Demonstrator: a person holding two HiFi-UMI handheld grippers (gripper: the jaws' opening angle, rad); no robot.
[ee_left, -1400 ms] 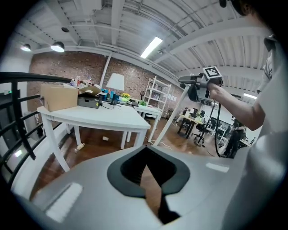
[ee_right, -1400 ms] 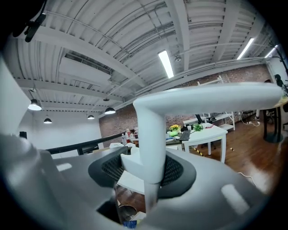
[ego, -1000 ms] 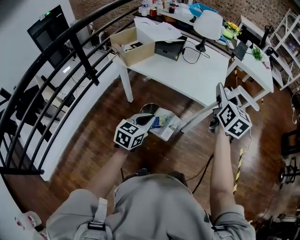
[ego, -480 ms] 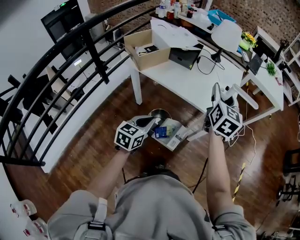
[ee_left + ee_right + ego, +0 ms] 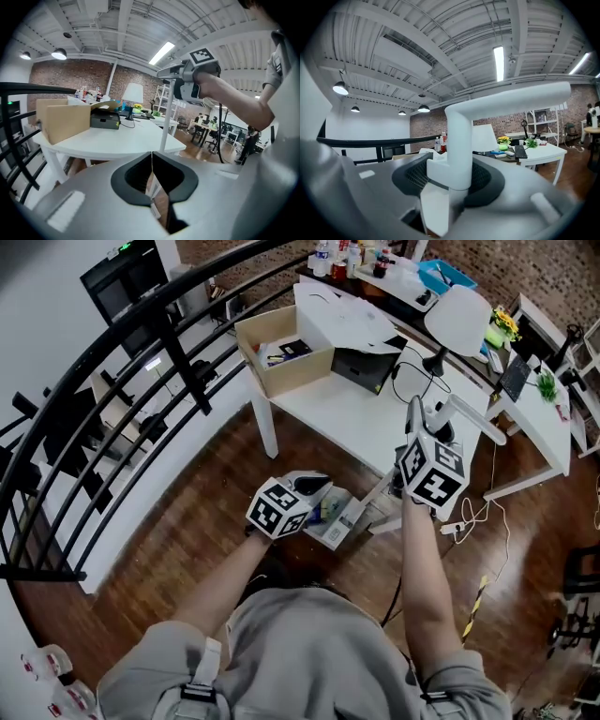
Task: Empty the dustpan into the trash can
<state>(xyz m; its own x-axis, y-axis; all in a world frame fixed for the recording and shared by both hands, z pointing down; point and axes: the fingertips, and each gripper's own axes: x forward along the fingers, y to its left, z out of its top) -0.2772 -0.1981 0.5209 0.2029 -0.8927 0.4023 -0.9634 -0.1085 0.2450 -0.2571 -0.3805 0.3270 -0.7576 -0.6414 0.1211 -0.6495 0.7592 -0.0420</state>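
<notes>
My right gripper (image 5: 413, 416) (image 5: 449, 177) is shut on the upright white handle (image 5: 458, 136) of a long-handled dustpan. The handle's shaft (image 5: 380, 488) slants down to the pan (image 5: 339, 512) near the wooden floor, which carries blue wrappers and paper scraps. My left gripper (image 5: 316, 486) (image 5: 151, 157) hovers just left of the pan, shut with nothing in it. In the left gripper view the right gripper (image 5: 190, 75) shows on the shaft (image 5: 165, 122). No trash can shows in the current views.
A white table (image 5: 370, 399) stands right behind the pan, with a cardboard box (image 5: 281, 352), a black box and a lamp (image 5: 457, 320) on it. A black railing (image 5: 141, 352) curves along the left. Cables and a power strip (image 5: 464, 521) lie at the right.
Both grippers and the dustpan have moved across the floor toward the table. The round metal bin seen beyond the left gripper earlier is no longer visible.
</notes>
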